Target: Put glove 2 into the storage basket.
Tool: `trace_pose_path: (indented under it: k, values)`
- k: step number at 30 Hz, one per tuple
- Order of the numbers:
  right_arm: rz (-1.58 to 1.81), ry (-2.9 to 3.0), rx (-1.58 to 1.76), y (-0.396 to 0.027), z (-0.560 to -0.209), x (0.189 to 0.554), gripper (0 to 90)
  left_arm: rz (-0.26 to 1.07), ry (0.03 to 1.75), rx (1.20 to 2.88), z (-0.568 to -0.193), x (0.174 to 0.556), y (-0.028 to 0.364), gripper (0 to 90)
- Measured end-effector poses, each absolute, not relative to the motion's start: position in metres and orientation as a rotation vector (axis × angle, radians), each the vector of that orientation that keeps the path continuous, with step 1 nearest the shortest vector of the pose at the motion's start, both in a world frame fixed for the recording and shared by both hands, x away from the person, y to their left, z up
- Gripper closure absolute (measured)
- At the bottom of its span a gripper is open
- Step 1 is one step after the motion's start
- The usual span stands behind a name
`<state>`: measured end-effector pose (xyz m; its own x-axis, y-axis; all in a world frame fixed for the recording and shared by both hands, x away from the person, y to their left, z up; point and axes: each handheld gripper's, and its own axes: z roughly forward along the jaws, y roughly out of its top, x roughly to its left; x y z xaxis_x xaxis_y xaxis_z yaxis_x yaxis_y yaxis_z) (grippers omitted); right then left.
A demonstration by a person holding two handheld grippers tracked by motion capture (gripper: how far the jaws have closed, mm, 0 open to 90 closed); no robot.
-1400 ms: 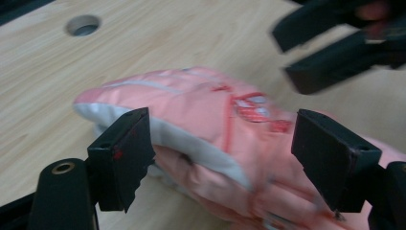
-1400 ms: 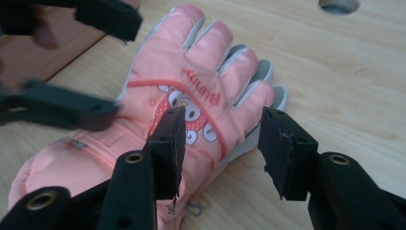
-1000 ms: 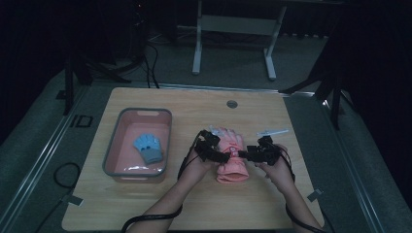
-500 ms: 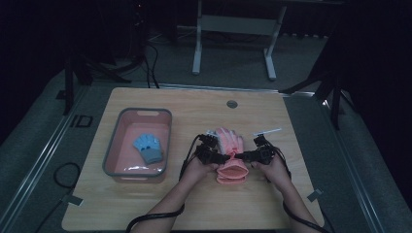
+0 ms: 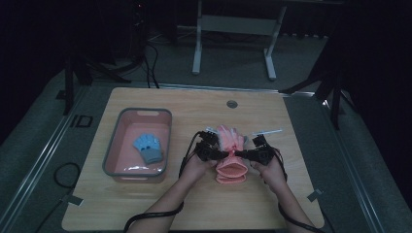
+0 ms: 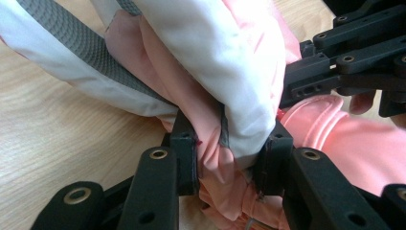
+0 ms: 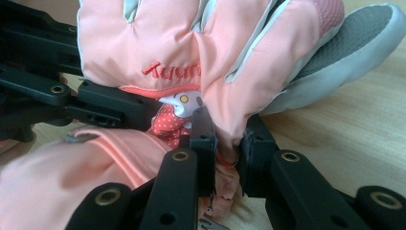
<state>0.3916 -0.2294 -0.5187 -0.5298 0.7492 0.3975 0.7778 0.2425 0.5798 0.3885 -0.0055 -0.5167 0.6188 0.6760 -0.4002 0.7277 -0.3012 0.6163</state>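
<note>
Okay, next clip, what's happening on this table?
A person holds a gripper in each hand and pinches a pink padded glove at its narrow middle from both sides. The left gripper and the right gripper have just been closing, and the fabric is bunched between their pads. The glove lies on the wooden table. A small blue glove sits in the pink bin to the left.

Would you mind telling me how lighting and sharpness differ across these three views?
High view: dim, the surroundings near black, the table lit softly, without glare. Left gripper view: bright, the glove sharp, near jaws slightly soft. Right gripper view: bright, the glove's lettering legible, lower left corner blurred.
</note>
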Motion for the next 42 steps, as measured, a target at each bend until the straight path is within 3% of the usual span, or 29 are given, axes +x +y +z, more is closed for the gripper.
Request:
trace_pose_path:
  k: [22, 42]
  values:
    - [-1.336, -2.498, -1.416, -0.171, -0.444, 0.382, 78.4, 0.021, 1.065, 2.033, -0.437, 0.375, 0.057, 67.6]
    - [-1.347, -2.546, -1.302, -0.097, -0.412, 0.391, 78.3, 0.066, 1.105, 2.031, -0.403, 0.373, 0.132, 67.5]
